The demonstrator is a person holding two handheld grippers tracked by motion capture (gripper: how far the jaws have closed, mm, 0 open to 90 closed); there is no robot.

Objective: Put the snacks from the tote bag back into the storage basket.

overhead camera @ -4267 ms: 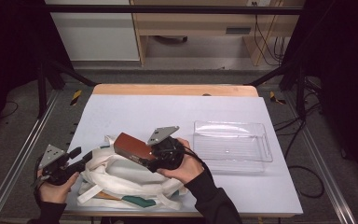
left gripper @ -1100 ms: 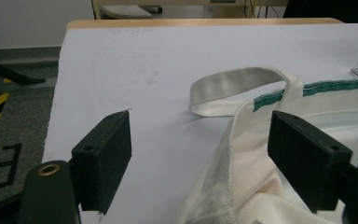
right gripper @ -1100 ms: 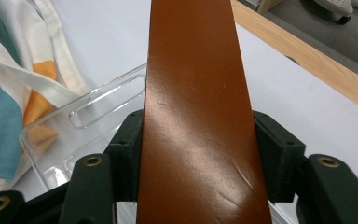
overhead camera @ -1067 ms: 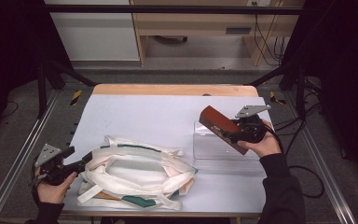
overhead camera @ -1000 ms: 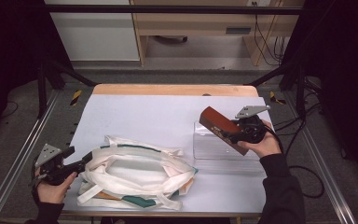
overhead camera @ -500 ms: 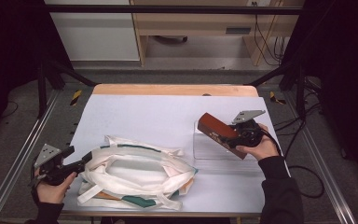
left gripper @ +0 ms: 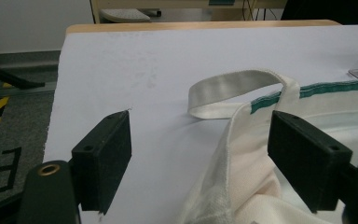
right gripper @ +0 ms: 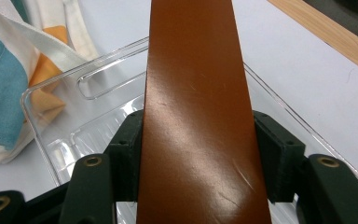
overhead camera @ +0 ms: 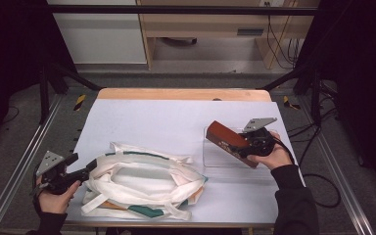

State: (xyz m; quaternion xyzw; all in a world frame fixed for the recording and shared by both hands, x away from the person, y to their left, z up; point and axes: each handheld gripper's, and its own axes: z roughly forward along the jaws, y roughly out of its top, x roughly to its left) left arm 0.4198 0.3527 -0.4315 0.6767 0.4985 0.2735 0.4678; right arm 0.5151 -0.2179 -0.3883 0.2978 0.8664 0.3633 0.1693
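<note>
A: Where does the work stand right now?

B: About midway, I'd say. The right hand-held gripper point(overhead camera: 236, 145) is pinching a brown box point(overhead camera: 230, 142) across its width; in the right gripper view the pads point(right gripper: 130, 140) press flat on both sides of it. The box hangs tilted over the clear tray point(overhead camera: 215, 159) at the right side of the desk point(overhead camera: 166, 117), and it hasn't been set down.

A: So the box is out of the bag?

B: Yes, it's well apart from the cloth bag point(overhead camera: 142, 181), which lies slumped on the near left part of the desk. What's left, judging by the pose, is to lower the box into the tray and let go.

A: And the left side?

B: The left hand-held gripper point(overhead camera: 85, 171) sits at the bag's left edge. In the left gripper view its jaws are spread wide, with the bag's rim point(left gripper: 242, 140) lying between them close to one pad point(left gripper: 307, 158) but not clamped. A loop of the bag's handle point(left gripper: 233, 88) lies on the desk just beyond.

A: Anything more in the bag?

B: I can't tell; its inside looks pale and nothing plainly shows there from the high view. If more things are in it, they'd follow the box into the tray.

A: Any risk with the set-down?

B: The box is tilted, so it may need levelling to land flat inside the tray's walls.
</note>
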